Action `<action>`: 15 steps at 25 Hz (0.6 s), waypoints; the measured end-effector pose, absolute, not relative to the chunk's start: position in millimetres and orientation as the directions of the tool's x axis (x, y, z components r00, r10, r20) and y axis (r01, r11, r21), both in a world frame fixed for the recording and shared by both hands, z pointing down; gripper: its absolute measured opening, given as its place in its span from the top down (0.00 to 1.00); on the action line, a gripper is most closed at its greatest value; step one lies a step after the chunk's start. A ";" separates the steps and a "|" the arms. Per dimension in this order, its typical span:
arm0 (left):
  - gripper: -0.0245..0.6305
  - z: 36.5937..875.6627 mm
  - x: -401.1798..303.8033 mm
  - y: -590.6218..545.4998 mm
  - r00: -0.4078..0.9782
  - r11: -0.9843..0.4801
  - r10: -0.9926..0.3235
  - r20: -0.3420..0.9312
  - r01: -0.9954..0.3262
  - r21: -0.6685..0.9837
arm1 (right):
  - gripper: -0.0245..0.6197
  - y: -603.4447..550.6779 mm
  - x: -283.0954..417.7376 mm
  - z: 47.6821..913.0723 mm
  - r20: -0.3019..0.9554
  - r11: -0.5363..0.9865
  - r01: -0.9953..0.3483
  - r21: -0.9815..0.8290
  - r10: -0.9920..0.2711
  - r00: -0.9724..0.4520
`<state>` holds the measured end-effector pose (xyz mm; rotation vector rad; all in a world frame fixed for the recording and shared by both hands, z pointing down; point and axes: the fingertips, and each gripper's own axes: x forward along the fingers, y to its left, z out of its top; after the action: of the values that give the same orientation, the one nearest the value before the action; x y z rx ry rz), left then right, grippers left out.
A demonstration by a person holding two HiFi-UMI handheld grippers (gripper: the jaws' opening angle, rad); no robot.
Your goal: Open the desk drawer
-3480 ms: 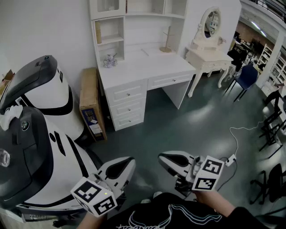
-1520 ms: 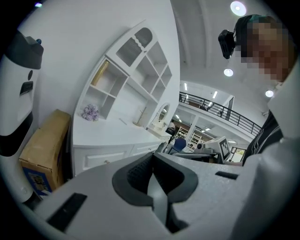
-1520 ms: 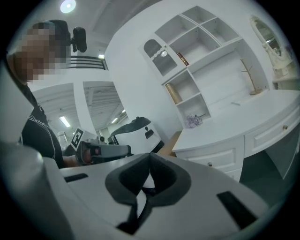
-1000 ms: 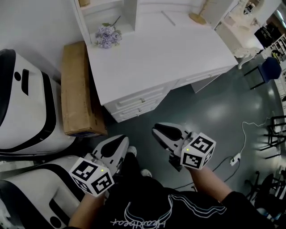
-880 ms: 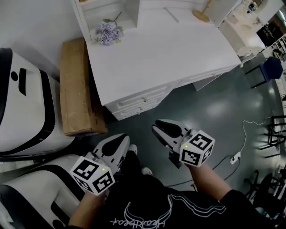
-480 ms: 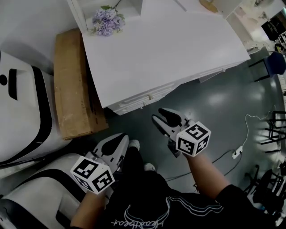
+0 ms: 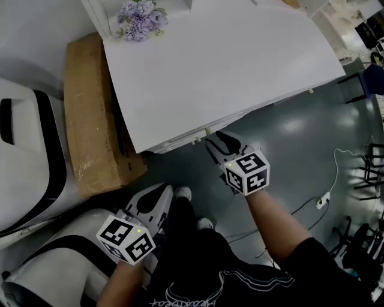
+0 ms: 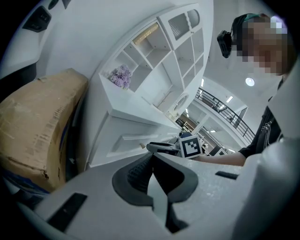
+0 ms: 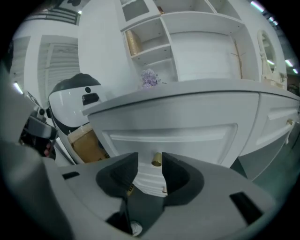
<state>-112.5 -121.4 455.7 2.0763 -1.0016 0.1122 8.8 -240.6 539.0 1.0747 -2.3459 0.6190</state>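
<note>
Brass knob of the drawer just ahead between the right gripper's opening jaws, untouched; left gripper closed, empty.

Your tee: black, short sleeves, white line print. Black trousers just below tee, white shoes beyond. Black head camera above tee.

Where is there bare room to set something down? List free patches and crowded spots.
Free: the white desk top, bare from the purple flower bunch to its front edge; the teal floor right of the desk. Crowded: the drawer front, where the right gripper, jaws opening, flanks a brass knob.
</note>
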 end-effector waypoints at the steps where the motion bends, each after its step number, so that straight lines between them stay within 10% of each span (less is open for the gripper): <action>1: 0.96 459.0 -113.7 -122.0 0.680 -0.354 -0.617 0.397 -0.690 0.631 | 0.71 -243.8 9.7 545.7 0.605 0.580 -0.794 -0.182 -0.571 -0.556; 15: 0.96 480.9 -125.1 -128.0 0.640 -0.297 -0.644 0.420 -0.715 0.633 | 0.77 -261.6 5.7 575.4 0.632 0.544 -0.830 -0.125 -0.601 -0.489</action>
<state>-125.1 -128.0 480.9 2.0192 -1.0606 0.1078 5.7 -261.6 575.4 1.1535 -2.2552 0.5723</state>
